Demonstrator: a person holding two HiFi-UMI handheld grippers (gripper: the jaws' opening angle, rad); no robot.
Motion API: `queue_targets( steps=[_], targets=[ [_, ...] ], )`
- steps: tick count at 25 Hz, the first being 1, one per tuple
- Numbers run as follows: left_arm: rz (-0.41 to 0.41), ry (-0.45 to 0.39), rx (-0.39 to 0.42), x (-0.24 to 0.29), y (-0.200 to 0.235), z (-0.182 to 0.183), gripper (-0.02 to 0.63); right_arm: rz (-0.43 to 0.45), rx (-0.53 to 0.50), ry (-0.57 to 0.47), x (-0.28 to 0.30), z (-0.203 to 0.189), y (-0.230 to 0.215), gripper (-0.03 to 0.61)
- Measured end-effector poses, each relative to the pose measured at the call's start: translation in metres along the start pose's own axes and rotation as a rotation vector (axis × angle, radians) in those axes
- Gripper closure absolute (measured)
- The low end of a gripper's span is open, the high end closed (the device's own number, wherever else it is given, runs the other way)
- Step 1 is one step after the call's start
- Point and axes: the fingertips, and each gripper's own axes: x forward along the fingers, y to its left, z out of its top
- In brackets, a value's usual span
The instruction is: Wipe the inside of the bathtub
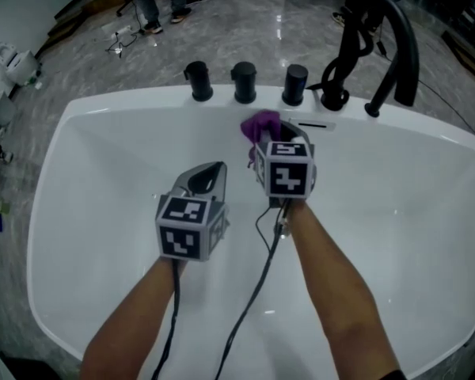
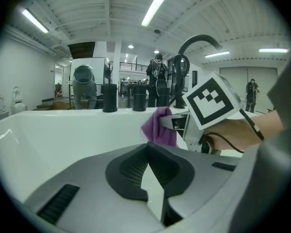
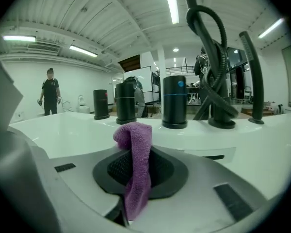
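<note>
I am working at the end of the bathtub (image 1: 103, 180) below the row of black knobs (image 1: 244, 81), and I judge the wiping to be at an early stretch. The white surface looks the same all over, with no streak or wet patch to show what has been covered. My right hand-held gripper (image 1: 271, 142) has its jaws closed on a purple cloth (image 3: 136, 144), which is pinched low and bunches up past the jaw tips. It sits just below the knobs, near the sloping end wall. I cannot tell whether the cloth is touching the wall. My left hand-held gripper (image 1: 212, 171) hangs below and to the left of the knobs. Its jaw tips are together and it holds nothing. As far as I can see, the side walls, the floor and the end far from the knobs all remain to be wiped. There is wide open room on both sides of the knobs and back toward me. The rim under the knobs and the black spout (image 1: 396, 46) with its looped hose (image 1: 352, 46), right of the knobs, are the edges to stay clear of.
</note>
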Motion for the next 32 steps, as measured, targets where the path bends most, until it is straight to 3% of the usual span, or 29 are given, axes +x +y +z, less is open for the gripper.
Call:
queue_targets(
  steps=[6, 14, 20, 26, 32],
  targets=[
    [0.021, -0.017, -0.008, 0.015, -0.018, 0.000, 0.607, -0.093, -0.003, -0.017, -0.026, -0.004, -0.089, 0.522],
    [-0.021, -0.014, 0.008, 0.039, -0.085, 0.004, 0.607, -0.202, 0.039, 0.015, -0.065, -0.018, -0.207, 0.522],
    [-0.042, -0.020, 0.020, 0.040, -0.117, 0.015, 0.607, -0.248, 0.042, 0.027, -0.079, -0.026, -0.252, 0.522],
    [-0.020, -0.041, 0.026, 0.034, -0.119, 0.026, 0.607, -0.326, 0.049, 0.041, -0.099, -0.033, -0.299, 0.522],
    [-0.017, -0.061, 0.019, 0.016, -0.126, 0.039, 0.607, -0.244, 0.059, -0.048, -0.136, -0.013, -0.271, 0.522]
  ],
)
